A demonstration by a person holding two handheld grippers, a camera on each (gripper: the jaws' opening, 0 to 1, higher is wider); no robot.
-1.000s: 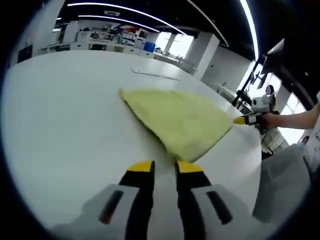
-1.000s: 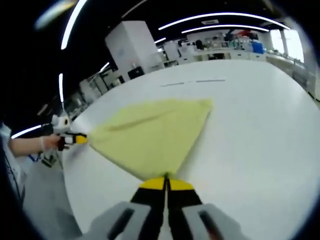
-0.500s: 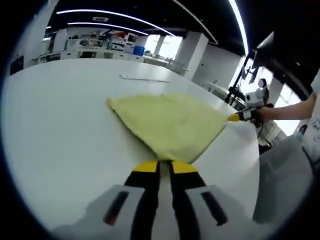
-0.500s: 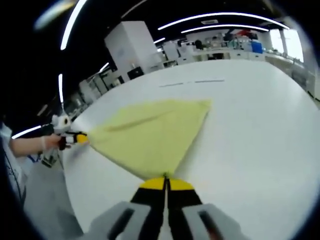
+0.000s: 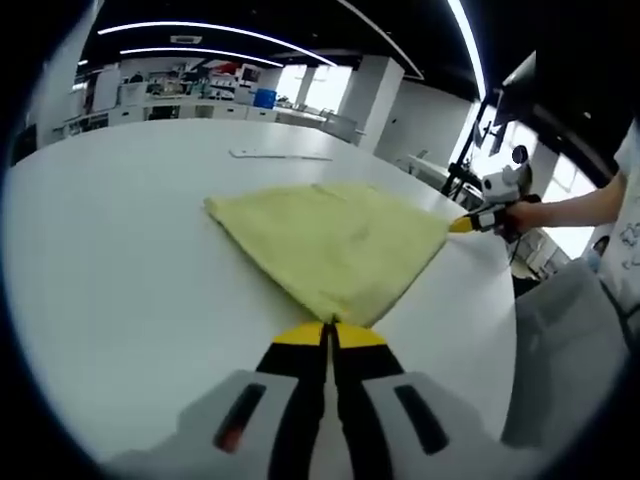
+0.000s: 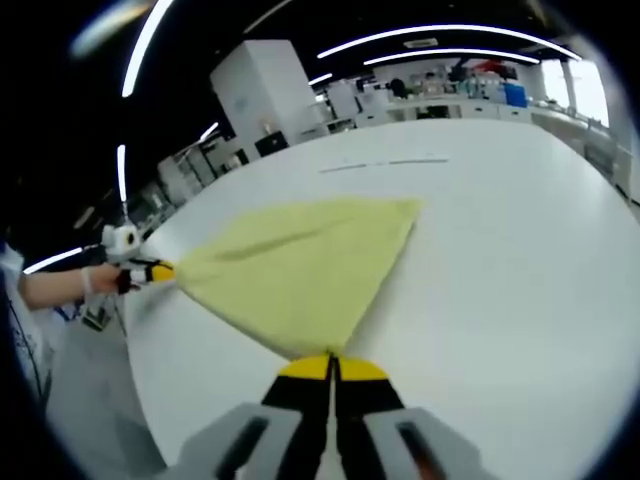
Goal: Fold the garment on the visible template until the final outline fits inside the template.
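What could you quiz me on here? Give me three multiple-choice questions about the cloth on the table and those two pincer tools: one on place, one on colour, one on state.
1. Where does the cloth lie?
A. flat on the white table
B. draped over a chair
C. on the floor

2. What colour is the cloth?
A. red
B. dark blue
C. pale yellow

3. How do the jaws of the left gripper stand?
A. wide apart, clear of the cloth
B. closed together on a corner of the cloth
C. closed around a cup

Answers:
1. A, the cloth is spread on the white tabletop in both views.
2. C, it looks pale yellow in both views.
3. B, in the left gripper view the yellow tips meet at the cloth's near corner; the right gripper is likewise shut on another corner.
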